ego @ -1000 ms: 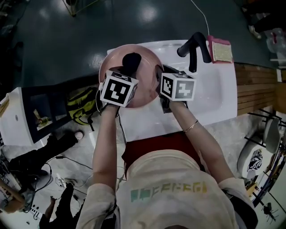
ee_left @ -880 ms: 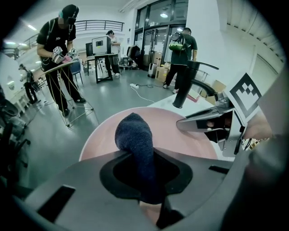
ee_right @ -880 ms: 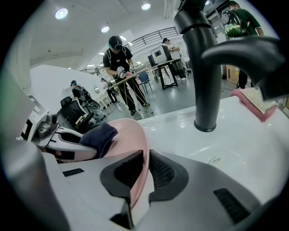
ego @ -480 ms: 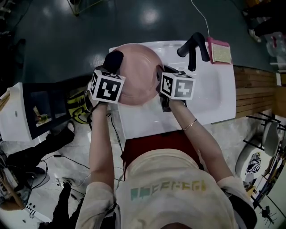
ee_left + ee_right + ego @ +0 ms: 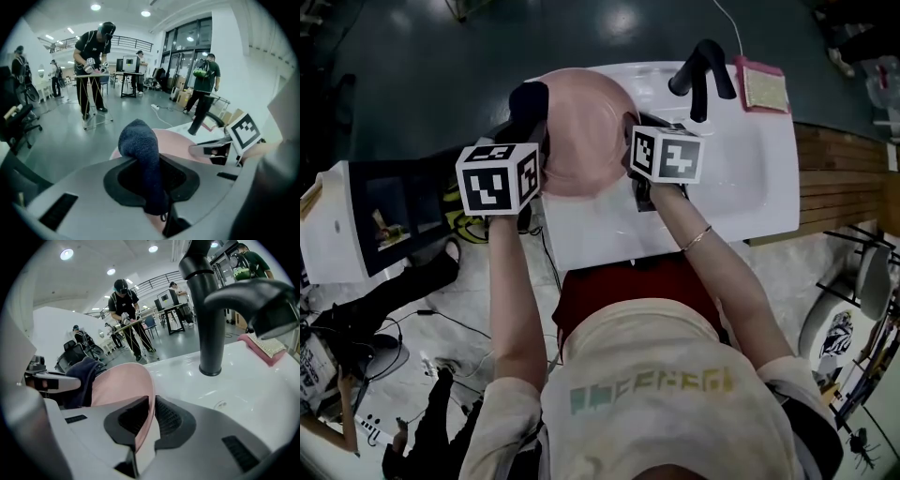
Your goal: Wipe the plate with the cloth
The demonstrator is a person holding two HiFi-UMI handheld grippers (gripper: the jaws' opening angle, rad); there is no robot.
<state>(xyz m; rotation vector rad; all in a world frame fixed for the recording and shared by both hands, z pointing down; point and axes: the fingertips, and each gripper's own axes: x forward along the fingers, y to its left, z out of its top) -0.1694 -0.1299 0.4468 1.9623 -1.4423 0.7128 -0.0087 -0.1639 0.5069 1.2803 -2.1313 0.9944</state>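
Note:
A pink plate (image 5: 579,131) is held tilted over the white sink (image 5: 750,178). My right gripper (image 5: 151,422) is shut on the plate's (image 5: 123,390) right rim, pads on both faces of the edge. My left gripper (image 5: 152,185) is shut on a dark blue cloth (image 5: 140,154), whose rolled end sticks out past the jaws. In the head view the cloth (image 5: 528,101) sits at the plate's left edge, under my left gripper (image 5: 525,131), and my right gripper (image 5: 636,159) is at the plate's right edge. Whether the cloth touches the plate (image 5: 187,145) I cannot tell.
A black tap (image 5: 701,75) stands at the back of the sink, close to my right gripper. A pink sponge (image 5: 763,86) lies on the sink's far right corner. Wooden slats (image 5: 844,183) lie to the right. Bags and cables lie on the floor at left. Several people stand farther back.
My left gripper has carried the cloth from the middle of the plate out to its left edge, lifting and rolling as it went. The right gripper and the plate have kept still.

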